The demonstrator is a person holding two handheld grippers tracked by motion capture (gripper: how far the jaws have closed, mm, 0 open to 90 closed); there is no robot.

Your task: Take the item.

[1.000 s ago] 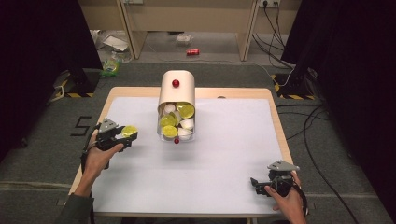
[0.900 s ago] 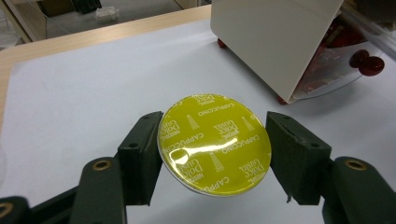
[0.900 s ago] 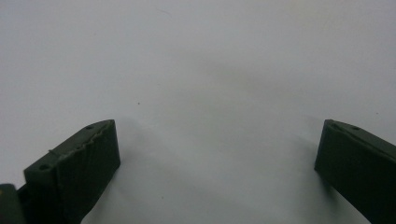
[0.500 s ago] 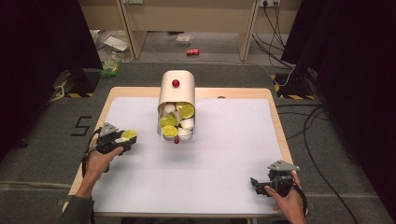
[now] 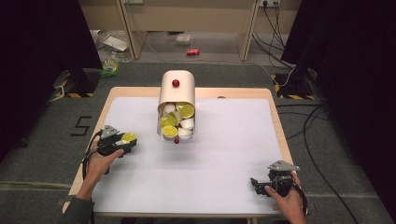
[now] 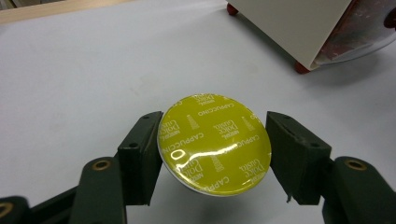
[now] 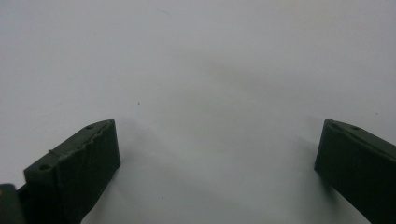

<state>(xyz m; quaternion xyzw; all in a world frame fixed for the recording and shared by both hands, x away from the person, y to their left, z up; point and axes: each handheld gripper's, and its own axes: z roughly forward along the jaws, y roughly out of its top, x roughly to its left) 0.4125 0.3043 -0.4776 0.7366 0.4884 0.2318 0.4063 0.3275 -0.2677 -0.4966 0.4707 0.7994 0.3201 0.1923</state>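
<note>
Overhead, my left gripper (image 5: pixel 122 142) is clamping a yellow capsule (image 5: pixel 129 137) at the counter's (image 5: pixel 224 186) left edge, well apart from the dispenser (image 5: pixel 176 95). Along its jaws, the capsule (image 6: pixel 215 144) is sitting pinched above the counter. My right gripper (image 7: pixel 217 154) is standing wide apart, holding nothing.

The landmark is the cream dispenser (image 5: pixel 176 91) lying at the far middle of the white table (image 5: pixel 224 154), its open mouth full of yellow and white capsules (image 5: pixel 176 122). Beyond it, on the floor, sits a red can (image 5: pixel 193 52); off to its left, a green packet (image 5: pixel 110 68) (crumpled, I think). Black cables (image 5: pixel 312 126) trail to its right.
</note>
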